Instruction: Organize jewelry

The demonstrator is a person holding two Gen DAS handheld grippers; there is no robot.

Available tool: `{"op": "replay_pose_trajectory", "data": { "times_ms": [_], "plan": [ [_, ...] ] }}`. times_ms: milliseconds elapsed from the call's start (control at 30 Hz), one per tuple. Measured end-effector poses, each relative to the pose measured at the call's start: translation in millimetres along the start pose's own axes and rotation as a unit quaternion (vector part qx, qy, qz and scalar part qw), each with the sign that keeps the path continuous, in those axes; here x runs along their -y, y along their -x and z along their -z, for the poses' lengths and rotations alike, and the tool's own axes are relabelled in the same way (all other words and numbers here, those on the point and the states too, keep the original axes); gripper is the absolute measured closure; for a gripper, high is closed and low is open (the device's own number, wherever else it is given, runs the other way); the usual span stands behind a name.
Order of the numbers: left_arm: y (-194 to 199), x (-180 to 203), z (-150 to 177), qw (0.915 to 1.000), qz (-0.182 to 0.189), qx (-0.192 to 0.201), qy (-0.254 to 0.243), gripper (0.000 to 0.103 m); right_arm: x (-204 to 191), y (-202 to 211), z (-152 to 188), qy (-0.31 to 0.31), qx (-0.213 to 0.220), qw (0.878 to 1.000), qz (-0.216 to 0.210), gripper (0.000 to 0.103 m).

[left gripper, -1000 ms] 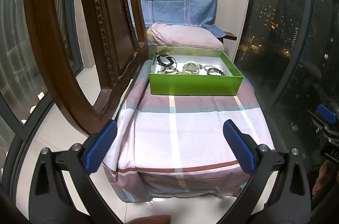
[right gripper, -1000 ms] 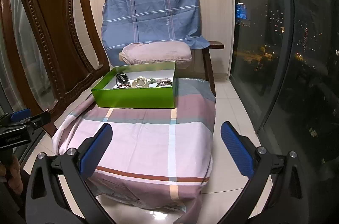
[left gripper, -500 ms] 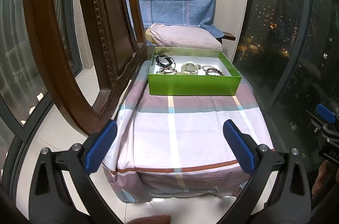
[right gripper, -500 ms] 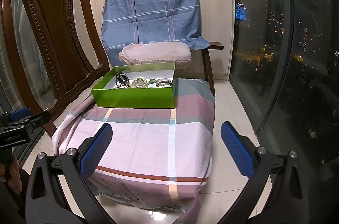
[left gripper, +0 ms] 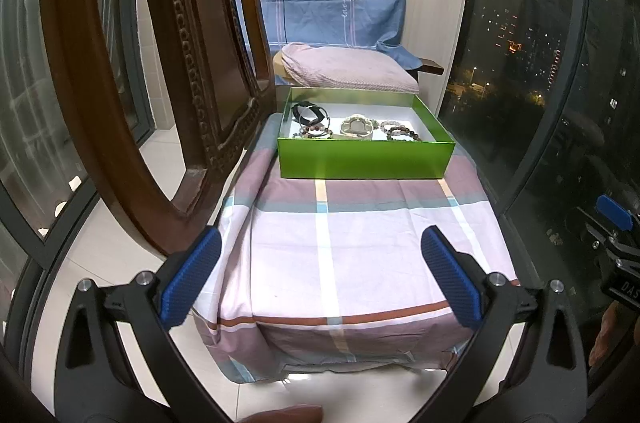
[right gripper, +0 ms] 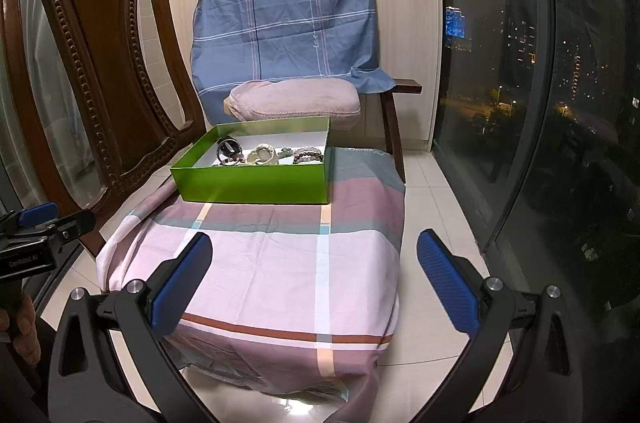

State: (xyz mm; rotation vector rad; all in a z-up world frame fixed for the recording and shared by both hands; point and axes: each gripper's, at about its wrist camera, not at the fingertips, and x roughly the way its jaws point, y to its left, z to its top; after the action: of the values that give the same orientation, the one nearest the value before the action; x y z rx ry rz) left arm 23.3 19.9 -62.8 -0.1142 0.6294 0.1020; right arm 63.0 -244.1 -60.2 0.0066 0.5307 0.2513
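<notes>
At the far end of the cloth-covered table (left gripper: 360, 235) sits the green box (left gripper: 366, 155), its front wall facing me and its back edge near the pink cushion (left gripper: 348, 73) on the chair behind. Inside it I see the jewelry along the front of the white floor: a black bangle (left gripper: 308, 114) toward the left corner, a pale bracelet (left gripper: 357, 127) in the middle, and beaded bracelets (left gripper: 401, 132) toward the right. My left gripper (left gripper: 320, 277) hangs over the near edge of the table with its jaws spread wide and nothing between the blue pads (left gripper: 191, 281). My right gripper (right gripper: 314, 279) is likewise released and empty, over the near right part of the striped cloth. A carved wooden chair (right gripper: 88, 63) stands along the table's left edge, and a blue plaid cloth (right gripper: 288, 23) drapes the chair back beyond the box.
</notes>
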Motion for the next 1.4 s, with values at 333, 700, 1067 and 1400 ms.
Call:
{"op": "replay_pose_trajectory", "data": {
  "times_ms": [333,700,1067,1400],
  "plan": [
    [-0.3,-0.1,0.4,1.0,0.001,-0.004,-0.001,0.004,-0.5,-0.8,0.4,0.002,-0.002,1.0,0.001,0.003],
    [-0.9,3.3,0.7,1.0,0.001,-0.005,-0.004,0.004,-1.0,-1.4,1.2,0.003,-0.003,1.0,0.0,0.003],
    [-1.6,4.5,1.1,1.0,0.001,-0.007,-0.004,0.004,-0.8,-2.5,3.0,0.004,-0.003,1.0,0.002,0.003],
    [-2.5,3.9,0.6,0.9999,0.002,-0.011,-0.005,0.004,-3.4,-2.6,3.0,0.006,-0.005,1.0,0.0,0.003]
  ]
}}
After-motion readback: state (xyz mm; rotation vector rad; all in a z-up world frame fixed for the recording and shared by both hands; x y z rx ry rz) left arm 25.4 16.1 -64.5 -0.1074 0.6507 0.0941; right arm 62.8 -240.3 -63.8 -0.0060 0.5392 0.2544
